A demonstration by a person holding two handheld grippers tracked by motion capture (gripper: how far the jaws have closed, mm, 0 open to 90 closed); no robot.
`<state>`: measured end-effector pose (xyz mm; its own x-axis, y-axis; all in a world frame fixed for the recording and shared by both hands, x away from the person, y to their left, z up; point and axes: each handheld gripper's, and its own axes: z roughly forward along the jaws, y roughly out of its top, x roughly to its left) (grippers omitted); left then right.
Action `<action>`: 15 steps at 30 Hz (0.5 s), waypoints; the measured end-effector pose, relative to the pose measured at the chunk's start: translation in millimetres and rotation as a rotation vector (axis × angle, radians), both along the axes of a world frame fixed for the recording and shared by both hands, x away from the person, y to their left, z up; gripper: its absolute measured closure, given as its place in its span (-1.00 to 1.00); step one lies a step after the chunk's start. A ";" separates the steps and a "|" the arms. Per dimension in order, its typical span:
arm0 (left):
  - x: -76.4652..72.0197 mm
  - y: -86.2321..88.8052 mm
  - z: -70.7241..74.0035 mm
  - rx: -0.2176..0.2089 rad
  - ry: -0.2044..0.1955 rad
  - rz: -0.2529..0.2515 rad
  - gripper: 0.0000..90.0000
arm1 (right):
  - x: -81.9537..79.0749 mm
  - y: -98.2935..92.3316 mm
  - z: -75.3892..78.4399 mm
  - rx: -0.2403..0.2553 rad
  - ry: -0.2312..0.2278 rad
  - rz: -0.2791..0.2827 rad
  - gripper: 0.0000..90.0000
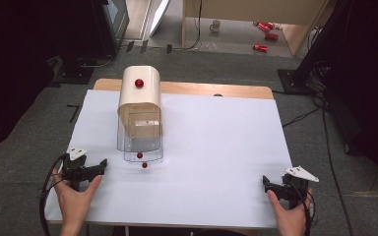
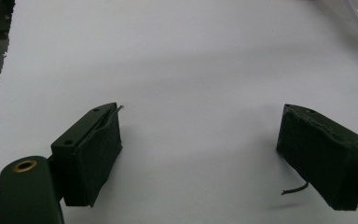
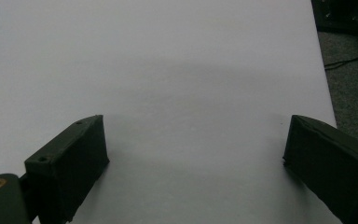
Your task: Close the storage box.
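Observation:
A cream, arch-topped box [image 1: 139,101] with a red knob [image 1: 139,83] stands at the back left of the white table [image 1: 211,147]. A clear curved door [image 1: 142,145] with a red knob [image 1: 140,155] lies open in front of it, and a small red ball [image 1: 144,165] rests just beyond that door. My left gripper [image 1: 97,168] sits low at the front left, to the left of the ball, open with nothing between its jaws [image 2: 200,154]. At the front right my right gripper [image 1: 270,186] is open and empty over bare table [image 3: 196,158].
Grey carpet surrounds the table. Beyond the far edge stand dark equipment [image 1: 93,29], a wooden partition, a mug [image 1: 215,25] and several red cans [image 1: 263,29] on the floor. Cables [image 1: 325,132] run along the right side.

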<state>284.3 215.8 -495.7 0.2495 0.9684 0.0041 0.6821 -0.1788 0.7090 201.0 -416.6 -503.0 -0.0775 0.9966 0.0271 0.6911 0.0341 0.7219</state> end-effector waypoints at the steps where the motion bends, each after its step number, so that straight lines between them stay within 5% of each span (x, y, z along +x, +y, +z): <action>1: 0.2 0.1 0.1 -0.001 0.001 0.000 -0.70 | 0.1 -0.4 0.1 0.005 0.000 0.000 -0.87; 6: 0.1 -0.2 0.0 0.004 0.002 -0.001 -0.70 | -0.8 -5.9 0.8 0.062 -0.009 0.004 -0.88; 9: -0.1 -0.8 -0.2 0.011 0.001 -0.002 -0.70 | 0.1 0.8 0.2 -0.009 -0.001 0.008 -0.87; 15: -0.1 -0.8 -0.2 0.009 0.001 0.000 -0.69 | -2.9 7.5 2.5 0.028 0.002 -0.033 -0.84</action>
<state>284.2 215.1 -495.9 0.2494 0.9683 0.0127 0.6827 -0.1851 0.7069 198.1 -409.1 -500.5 -0.0444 0.9975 0.0549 0.6933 -0.0088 0.7206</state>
